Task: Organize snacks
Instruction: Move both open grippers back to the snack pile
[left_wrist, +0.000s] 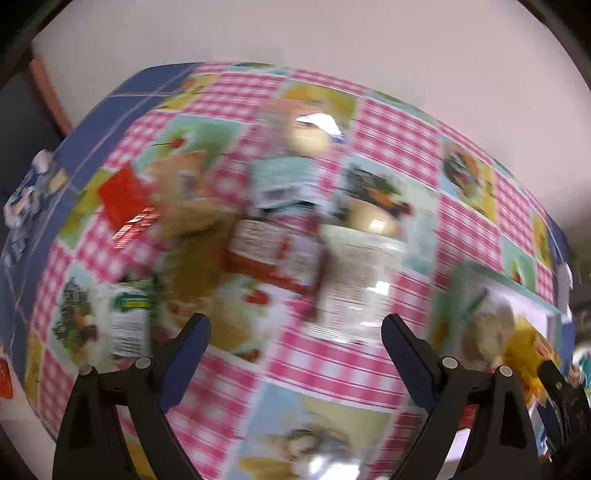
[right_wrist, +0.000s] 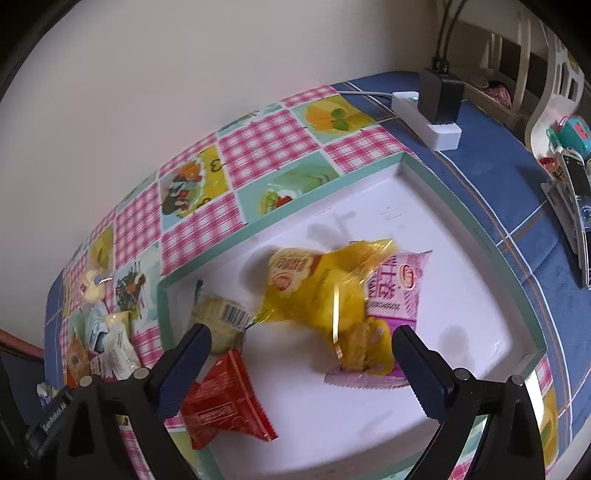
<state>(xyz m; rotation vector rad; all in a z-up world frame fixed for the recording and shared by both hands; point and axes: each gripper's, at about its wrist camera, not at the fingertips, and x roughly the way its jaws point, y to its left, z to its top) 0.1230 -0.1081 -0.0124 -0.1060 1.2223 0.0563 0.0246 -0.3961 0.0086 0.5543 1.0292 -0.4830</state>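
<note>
1. Hovering above the white tray (right_wrist: 424, 206), the right claw (right_wrist: 303, 365) is spread wide with nothing between its fingers; the yellow packet (right_wrist: 317, 291) lies just below and ahead of it, resting partly on the purple packet (right_wrist: 399, 288).
2. Also in the tray are the red packet (right_wrist: 221, 402) at 7 o'clock, overhanging the near rim, and a pale barcoded packet (right_wrist: 221, 317) at 9 o'clock.
3. The left claw (left_wrist: 295, 350) is likewise wide open and empty above the checked worktop (left_wrist: 399, 133). Its view is smeared by motion, so exact packet types are hard to read.
4. The unsorted snack pile (left_wrist: 280, 229) sits on the worktop at 12 o'clock from the left claw, well apart from the tray at its 3 o'clock.
5. Judged from this, the step in hand is fetching the next snack with the left claw.
6. To do it well: steady the claw first, pick 1 packet lying on top, such as the white-labelled packet (left_wrist: 354, 288), and align the fingers across its narrow width.
7. Close on the sealed edge or the middle, gently, so crisp contents are not crushed.
8. Keep the right claw clear of the tray's centre, and set each new packet on bare tray floor at 1 o'clock, not on the existing stack.
</note>
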